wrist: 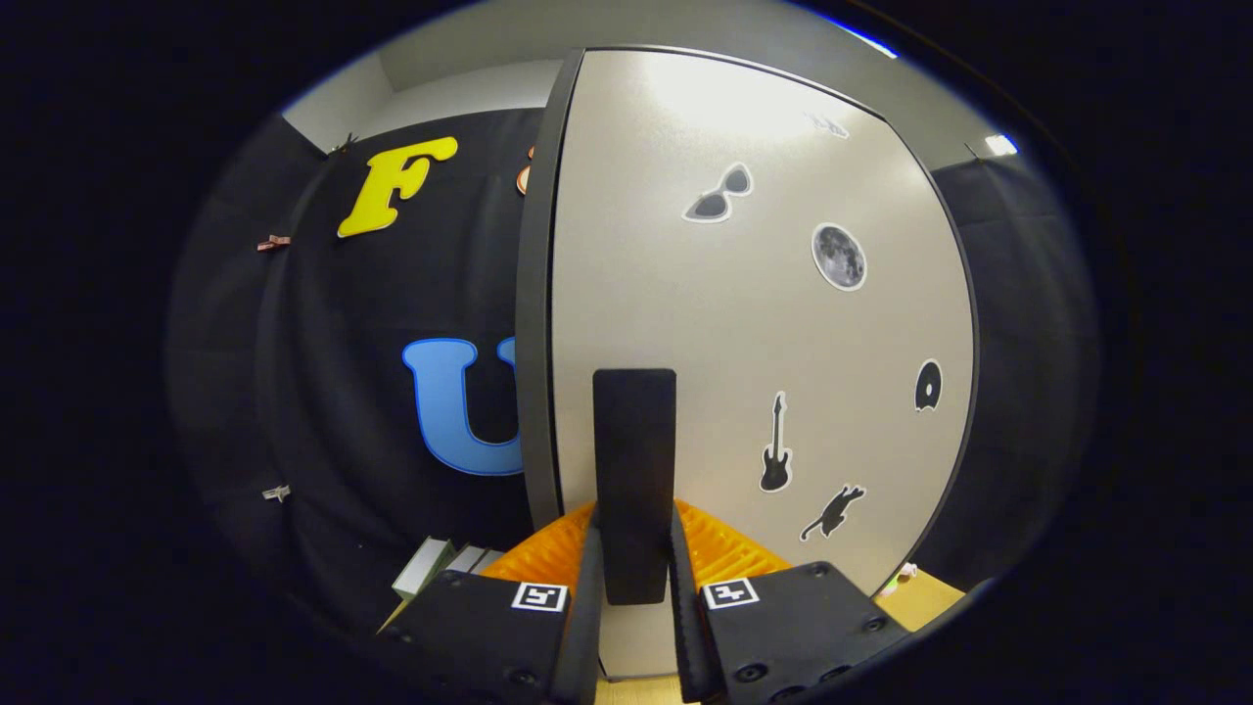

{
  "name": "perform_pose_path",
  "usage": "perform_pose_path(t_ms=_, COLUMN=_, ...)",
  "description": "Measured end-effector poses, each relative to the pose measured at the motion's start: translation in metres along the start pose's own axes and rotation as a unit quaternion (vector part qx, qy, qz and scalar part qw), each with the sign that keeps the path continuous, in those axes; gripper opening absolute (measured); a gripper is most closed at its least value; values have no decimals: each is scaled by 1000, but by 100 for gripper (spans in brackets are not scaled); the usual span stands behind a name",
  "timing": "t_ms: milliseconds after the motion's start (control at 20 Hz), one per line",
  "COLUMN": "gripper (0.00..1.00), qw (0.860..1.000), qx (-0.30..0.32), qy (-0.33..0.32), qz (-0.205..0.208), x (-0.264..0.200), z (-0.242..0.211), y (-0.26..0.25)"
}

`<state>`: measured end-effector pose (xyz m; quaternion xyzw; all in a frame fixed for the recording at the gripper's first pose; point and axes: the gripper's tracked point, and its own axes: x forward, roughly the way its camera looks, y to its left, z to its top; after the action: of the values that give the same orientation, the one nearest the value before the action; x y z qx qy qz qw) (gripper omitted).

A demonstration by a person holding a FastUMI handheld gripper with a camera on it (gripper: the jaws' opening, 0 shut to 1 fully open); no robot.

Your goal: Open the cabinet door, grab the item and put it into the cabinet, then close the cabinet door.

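The fingers [634, 597] are closed on the door [764, 323] handle [634, 470], so the opening step seems underway; next, swing it outward.

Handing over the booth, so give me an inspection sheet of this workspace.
Surface: wooden table, a bare strip beside the cabinet.
Job's things: pale door with stickers; upright black handle; item to stow not identifiable.
Clutter: pale boxes at the cabinet's foot, left of the fingers.
Grippers: gripper shut on the handle, one finger on each side.
Cables: nothing seen.
Surroundings: black cloth wall with small clips.
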<state>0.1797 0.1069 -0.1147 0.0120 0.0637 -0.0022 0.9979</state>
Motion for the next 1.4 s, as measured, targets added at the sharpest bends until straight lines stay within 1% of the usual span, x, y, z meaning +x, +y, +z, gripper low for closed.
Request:
perform_pose_path(t_ms=50, gripper=27, qw=1000, qx=-1, qy=4, qz=3, x=-2, z=1, y=0)
perform_pose_path(t_ms=250, gripper=27, qw=1000, qx=-9, qy=8, qz=18, x=-10, z=-1, y=-1)
perform_pose_path(t_ms=400, gripper=27, qw=999, qx=6, qy=11, qz=33, x=-23, z=0, y=-5)
perform_pose_path(t_ms=600, gripper=27, qw=999, qx=9, qy=14, qz=48, x=-45, z=1, y=-14)
perform_pose_path(t_ms=700, gripper=26, qw=999, qx=9, qy=14, qz=43, x=-54, z=2, y=-21)
perform_pose_path(t_ms=950, gripper=26, qw=1000, qx=7, qy=2, qz=-3, x=-67, z=5, y=-42)
perform_pose_path(t_ms=1050, gripper=26, qw=1000, qx=15, qy=9, qz=-12, x=-74, z=3, y=-47)
perform_pose_path(t_ms=1300, gripper=26, qw=1000, qx=23, qy=18, qz=-3, x=-91, z=-4, y=-56)
perform_pose_path(t_ms=1400, gripper=26, qw=999, qx=26, qy=17, qz=12, x=-94, z=-3, y=-58)
